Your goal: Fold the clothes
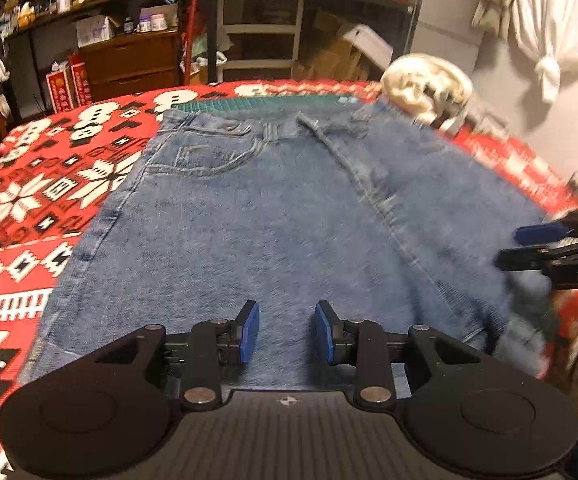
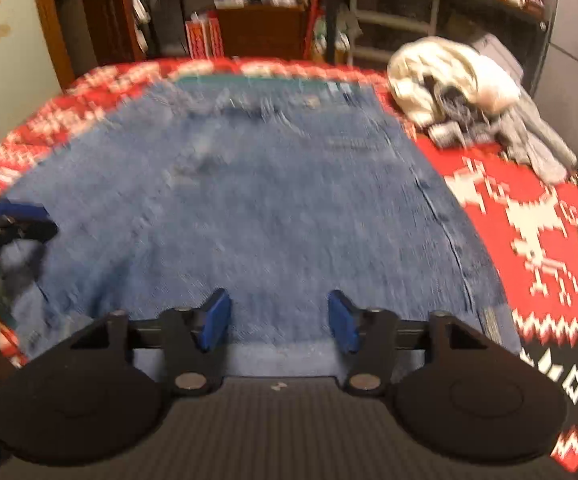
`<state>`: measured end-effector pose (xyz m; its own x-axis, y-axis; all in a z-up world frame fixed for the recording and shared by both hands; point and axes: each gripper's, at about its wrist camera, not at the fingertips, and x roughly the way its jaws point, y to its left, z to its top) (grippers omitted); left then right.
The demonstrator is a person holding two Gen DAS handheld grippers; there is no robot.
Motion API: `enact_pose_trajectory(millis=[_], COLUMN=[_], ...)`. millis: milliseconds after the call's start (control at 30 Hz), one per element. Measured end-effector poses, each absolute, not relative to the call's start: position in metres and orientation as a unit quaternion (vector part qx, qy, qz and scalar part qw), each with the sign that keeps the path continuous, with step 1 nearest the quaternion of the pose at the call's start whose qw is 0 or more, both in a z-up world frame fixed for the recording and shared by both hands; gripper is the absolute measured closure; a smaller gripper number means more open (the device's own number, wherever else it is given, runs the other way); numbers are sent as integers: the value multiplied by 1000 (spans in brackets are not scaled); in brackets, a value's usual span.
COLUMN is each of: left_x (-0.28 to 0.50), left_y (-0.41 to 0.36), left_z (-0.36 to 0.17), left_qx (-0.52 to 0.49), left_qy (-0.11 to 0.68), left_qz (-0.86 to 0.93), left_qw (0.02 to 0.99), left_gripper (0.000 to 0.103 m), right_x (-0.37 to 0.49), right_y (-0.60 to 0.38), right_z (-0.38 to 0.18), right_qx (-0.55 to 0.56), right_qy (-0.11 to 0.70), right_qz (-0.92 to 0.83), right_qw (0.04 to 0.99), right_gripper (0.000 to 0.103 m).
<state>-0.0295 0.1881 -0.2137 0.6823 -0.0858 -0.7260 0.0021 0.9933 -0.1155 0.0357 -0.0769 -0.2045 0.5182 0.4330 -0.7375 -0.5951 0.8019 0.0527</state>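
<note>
Left wrist view: your left gripper [image 1: 287, 330] and right gripper [image 2: 280, 320] hover fingers apart, holding nothing, over jeans [image 1: 273, 216] lying flat on the red blanket [image 1: 29, 200]; bare blanket borders both sides

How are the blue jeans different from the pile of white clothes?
The jeans are blue and spread out flat in the middle; the white pile is pale and crumpled in a heap at the far corner. The jeans cover far more of the blanket. Both lie on it.
</note>
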Motion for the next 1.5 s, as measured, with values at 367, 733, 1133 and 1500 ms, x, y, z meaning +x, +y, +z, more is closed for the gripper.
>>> enact_pose_trajectory(millis=[367,733,1133,1500], left_x=[17,-24,-14,-27], left_y=[160,152,158,153], left_z=[-224,-227,-228,-220], left_qx=[-82,-121,-149,-147], left_qy=[411,433,443,448], left_qz=[-93,-144,-145,-162], left_qw=[903,882,872,867], left_gripper=[97,99,99,103], right_x=[48,0,8,-10], right_y=[-22,-37,-19,-26], right_z=[-213,-207,-207,-202], right_qx=[-128,-160,-162,-156], right_qy=[387,401,403,419], right_qz=[345,391,414,433], right_qw=[845,813,800,783], right_gripper=[93,93,94,103])
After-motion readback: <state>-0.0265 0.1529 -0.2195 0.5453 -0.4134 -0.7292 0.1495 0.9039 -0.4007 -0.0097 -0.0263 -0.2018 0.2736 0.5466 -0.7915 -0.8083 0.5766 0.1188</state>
